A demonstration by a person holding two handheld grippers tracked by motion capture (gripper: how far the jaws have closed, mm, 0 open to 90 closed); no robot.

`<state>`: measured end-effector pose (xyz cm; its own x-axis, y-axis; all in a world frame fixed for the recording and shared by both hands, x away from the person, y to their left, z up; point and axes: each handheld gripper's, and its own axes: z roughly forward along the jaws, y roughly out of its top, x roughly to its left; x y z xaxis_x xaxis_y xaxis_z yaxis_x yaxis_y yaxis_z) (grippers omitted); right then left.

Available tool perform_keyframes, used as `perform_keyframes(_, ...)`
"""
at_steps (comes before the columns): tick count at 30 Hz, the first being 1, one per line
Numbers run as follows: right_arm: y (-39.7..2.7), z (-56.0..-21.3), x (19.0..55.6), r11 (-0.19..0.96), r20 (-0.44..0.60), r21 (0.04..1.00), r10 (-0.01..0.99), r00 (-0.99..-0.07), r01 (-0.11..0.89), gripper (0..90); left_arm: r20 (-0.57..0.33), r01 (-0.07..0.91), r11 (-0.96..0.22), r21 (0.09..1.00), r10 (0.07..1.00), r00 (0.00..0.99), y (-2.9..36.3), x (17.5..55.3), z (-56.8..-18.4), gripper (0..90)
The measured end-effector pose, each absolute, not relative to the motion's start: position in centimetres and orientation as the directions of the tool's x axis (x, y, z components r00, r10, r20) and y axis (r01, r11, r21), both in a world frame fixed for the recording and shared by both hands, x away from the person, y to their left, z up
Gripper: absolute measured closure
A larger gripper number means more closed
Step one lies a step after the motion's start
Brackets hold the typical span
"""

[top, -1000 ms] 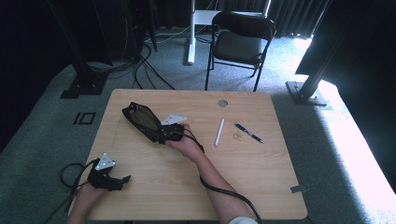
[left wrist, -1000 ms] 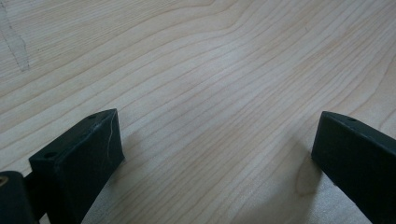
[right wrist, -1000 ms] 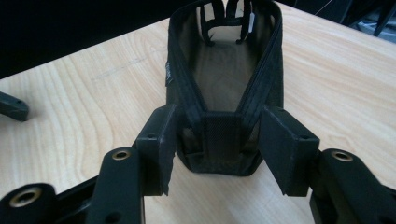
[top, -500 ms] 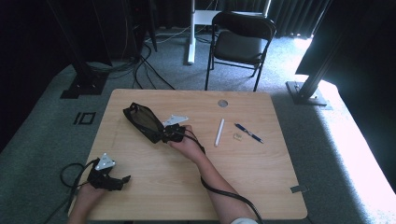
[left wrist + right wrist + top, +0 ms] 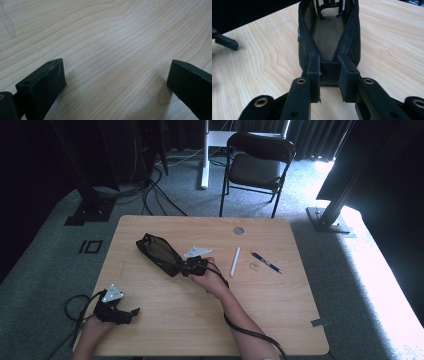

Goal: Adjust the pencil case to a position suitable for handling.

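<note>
Wooden table (image 5: pixel 165 305) bears black pouch (image 5: pixel 159 252), white stick (image 5: pixel 234 261), pen (image 5: pixel 266 262).

Lighting: strong daylight enters from the right, glaring white on the floor (image 5: pixel 385 285); the left and rear background sits in deep shadow. Table (image 5: pixel 280 315) evenly lit, soft shadows. Gripper views: near foreground slightly soft, wood grain sharp.

- high view: fixed above the near side, facing forward and down; takes in the whole table (image 5: pixel 280 320), chair (image 5: pixel 257 165) beyond.
- left gripper view: close over bare tabletop (image 5: pixel 112 37) at near left.
- right gripper view: close along its jaws at the black pouch (image 5: pixel 328 32); shared with the high view (image 5: pixel 159 254).
</note>
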<state>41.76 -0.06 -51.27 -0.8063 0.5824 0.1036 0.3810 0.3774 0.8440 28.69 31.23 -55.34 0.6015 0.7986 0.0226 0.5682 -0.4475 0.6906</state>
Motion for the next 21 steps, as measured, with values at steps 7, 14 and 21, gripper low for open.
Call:
perform_keyframes(7,-1.4,-51.3,41.0,0.398,0.097,0.838,0.564,-0.820,0.373,73.2,0.022,0.568,-0.447,0.691,0.799,0.601,31.2,28.7,-55.3,2.1)
perform_keyframes(14,-2.4,-51.2,40.3,0.406,0.097,0.835,0.557,-0.825,0.372,73.2,0.022,0.569,-0.446,0.691,0.800,0.600,31.2,28.7,-55.3,2.2)
perform_keyframes(21,-3.8,-51.2,39.5,0.412,0.101,0.831,0.548,-0.830,0.373,73.1,0.022,0.569,-0.446,0.691,0.800,0.600,31.2,28.7,-55.3,2.2)
